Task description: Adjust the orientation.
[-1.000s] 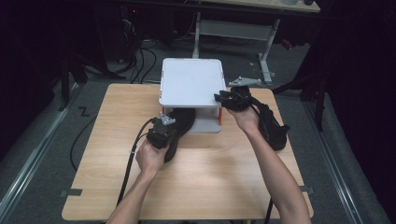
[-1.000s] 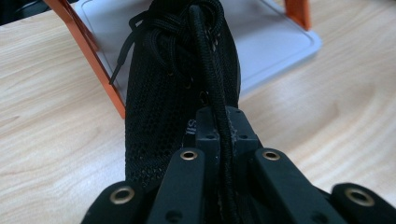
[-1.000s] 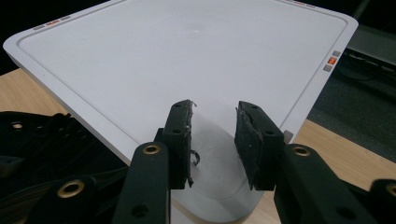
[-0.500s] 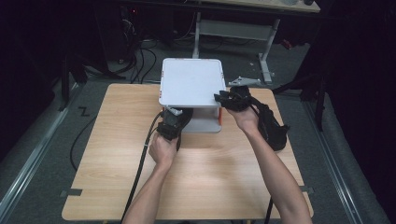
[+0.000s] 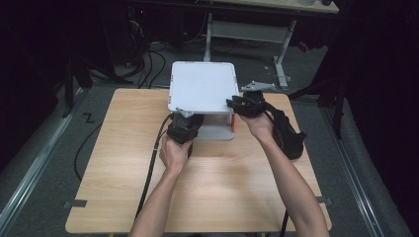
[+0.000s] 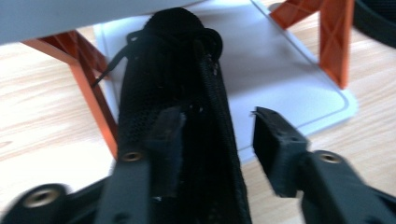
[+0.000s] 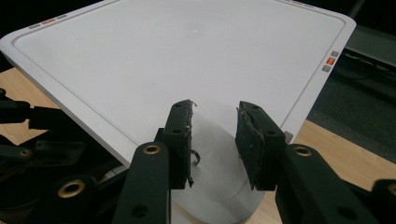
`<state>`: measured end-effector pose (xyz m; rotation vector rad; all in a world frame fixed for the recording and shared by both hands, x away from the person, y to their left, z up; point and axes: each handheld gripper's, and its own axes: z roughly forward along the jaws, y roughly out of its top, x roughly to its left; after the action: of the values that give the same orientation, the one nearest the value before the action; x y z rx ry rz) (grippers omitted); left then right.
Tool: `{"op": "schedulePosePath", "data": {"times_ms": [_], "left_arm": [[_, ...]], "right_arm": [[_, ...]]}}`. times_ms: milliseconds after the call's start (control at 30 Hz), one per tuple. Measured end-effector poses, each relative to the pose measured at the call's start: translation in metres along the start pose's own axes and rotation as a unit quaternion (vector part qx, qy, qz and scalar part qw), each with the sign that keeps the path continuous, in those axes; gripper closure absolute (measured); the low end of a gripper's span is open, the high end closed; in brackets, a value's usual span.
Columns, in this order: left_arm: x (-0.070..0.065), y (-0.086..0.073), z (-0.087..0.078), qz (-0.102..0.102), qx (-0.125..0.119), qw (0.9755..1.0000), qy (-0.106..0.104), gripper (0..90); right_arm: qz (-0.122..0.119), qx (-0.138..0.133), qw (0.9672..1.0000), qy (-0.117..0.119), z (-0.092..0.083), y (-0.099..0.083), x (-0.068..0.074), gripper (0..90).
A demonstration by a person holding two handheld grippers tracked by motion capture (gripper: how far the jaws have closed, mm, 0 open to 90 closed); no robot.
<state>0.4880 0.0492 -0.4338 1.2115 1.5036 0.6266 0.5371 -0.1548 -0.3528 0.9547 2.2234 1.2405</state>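
A white two-tier shelf (image 5: 202, 89) on orange legs (image 6: 95, 93) stands at the table's far middle. A black mesh item with a zipper (image 6: 177, 60) lies on the lower plate (image 6: 280, 79), under the top plate. My left gripper (image 5: 185, 121) reaches in at the shelf's front. Its jaws have just been opening. In the left gripper view the left gripper (image 6: 217, 126) has the item against its left pad, with a gap to the right pad. My right gripper (image 5: 232, 104) stands open over the top plate's (image 7: 187, 56) right front corner, nothing between its jaws (image 7: 214, 126).
A second black fabric item (image 5: 289, 136) lies on the wooden table (image 5: 222, 187) to the right of the shelf. A black cable (image 5: 150, 168) trails from the left gripper along the left forearm. Desk frames and cables stand on the floor beyond the table.
The left hand has moved right and forward, carrying the black item under the shelf's top plate, and its jaws have parted. The right hand has stayed at the corner.
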Motion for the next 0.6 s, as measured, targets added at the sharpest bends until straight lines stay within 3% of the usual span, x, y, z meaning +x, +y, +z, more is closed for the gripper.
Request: {"op": "schedulePosePath", "data": {"times_ms": [200,233,300,367,467,600], "left_arm": [[0.003,0.006,-0.009,-0.009,0.004,0.9998,-0.016,40.4],[0.002,0.011,-0.016,-0.017,-0.002,0.9993,-0.033,40.2],[0.002,0.014,-0.02,-0.016,-0.005,0.999,-0.04,39.9],[0.002,0.021,-0.034,-0.01,-0.01,0.998,-0.061,39.2],[0.006,0.026,-0.045,-0.011,-0.009,0.9971,-0.075,37.9],[0.02,0.03,-0.069,-0.009,-0.002,0.9953,-0.096,33.4]], "right_arm": [[0.001,-0.001,1.0,-0.001,0.001,0.0,0.0,65.9],[0.0,0.0,1.0,-0.001,0.001,0.0,0.0,65.9],[0.0,0.0,1.0,-0.001,0.001,0.0,0.0,65.9],[0.001,0.0,1.0,-0.002,0.0,0.0,0.0,65.9],[0.002,0.0,1.0,-0.002,0.0,0.0,0.0,65.9],[0.0,0.003,1.0,-0.007,0.0,0.001,0.002,65.8]]}}
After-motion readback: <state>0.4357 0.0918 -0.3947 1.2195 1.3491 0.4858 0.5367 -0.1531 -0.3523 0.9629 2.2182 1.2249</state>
